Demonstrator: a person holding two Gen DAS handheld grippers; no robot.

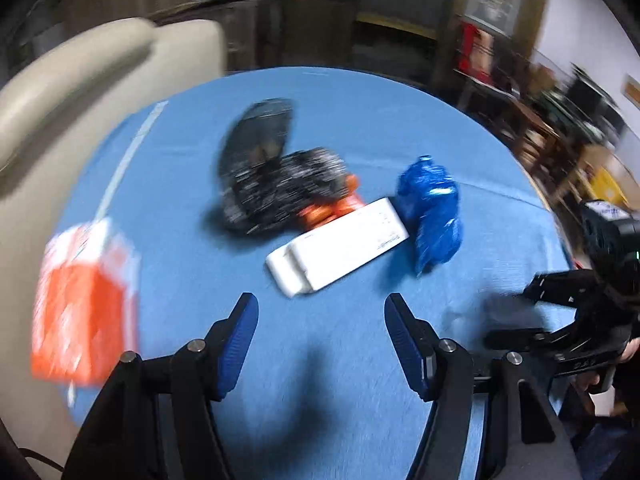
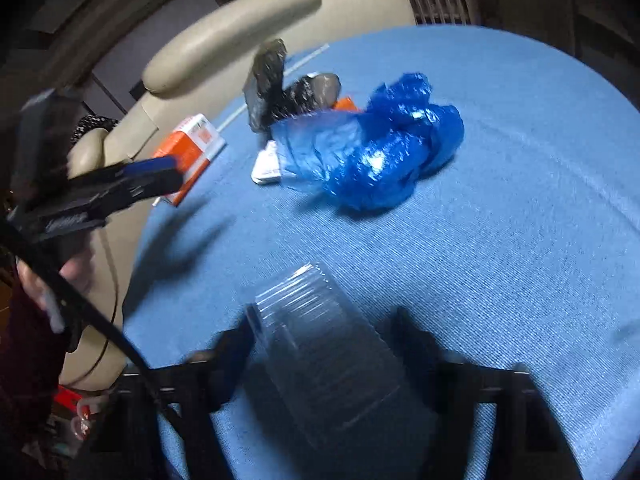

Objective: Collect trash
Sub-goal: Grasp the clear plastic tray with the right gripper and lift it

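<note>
We note: right gripper [image 2: 324, 344] fingers clamped on clear cup [image 2: 320, 344]; left gripper [image 1: 320, 344] fingers apart, empty. Blue bag [image 1: 432, 212], white box [image 1: 340, 244], orange box [image 1: 80, 300] uncollected on desk [image 1: 180, 160]. Early stage.

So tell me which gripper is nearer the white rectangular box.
Left. The left gripper hovers open just short of the white rectangular box; the right gripper is off to its side, past the crumpled blue plastic bag.
</note>
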